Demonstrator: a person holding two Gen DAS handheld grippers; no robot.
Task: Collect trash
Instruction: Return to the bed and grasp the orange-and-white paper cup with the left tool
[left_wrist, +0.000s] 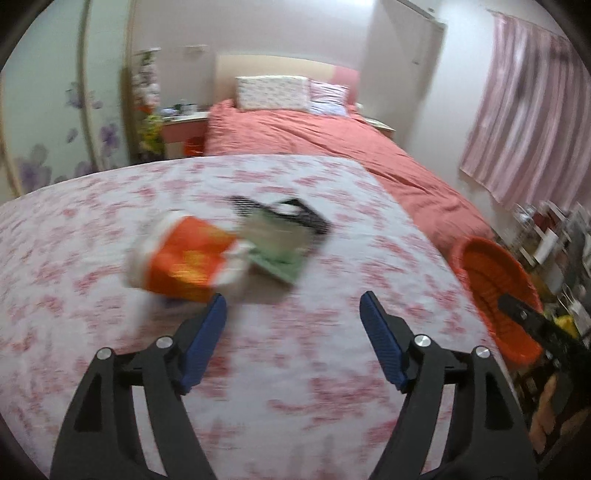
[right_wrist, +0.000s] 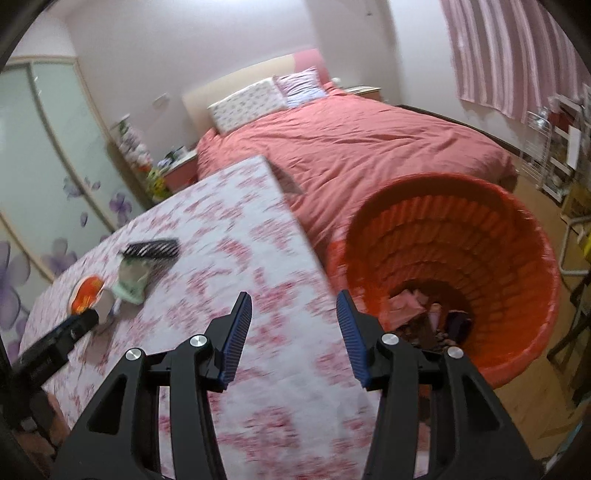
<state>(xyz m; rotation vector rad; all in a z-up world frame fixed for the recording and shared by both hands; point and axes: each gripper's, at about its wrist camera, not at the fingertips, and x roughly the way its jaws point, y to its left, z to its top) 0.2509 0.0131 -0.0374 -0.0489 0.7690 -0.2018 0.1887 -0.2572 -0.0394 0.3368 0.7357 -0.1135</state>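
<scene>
Wrapper (left_wrist: 184, 258), orange, looks light and crinkly; pinch its near edge. Left gripper (left_wrist: 293, 314) gapes empty beside it; right gripper (right_wrist: 293, 314) gapes empty near bin (right_wrist: 517, 236).

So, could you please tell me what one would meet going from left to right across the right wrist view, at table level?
Orange packet → green packet → right gripper → orange bin.

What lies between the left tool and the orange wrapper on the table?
Only bare flowered tablecloth, seen in the left wrist view. The open left tool has its left fingertip almost at the orange wrapper; nothing else intervenes.
</scene>
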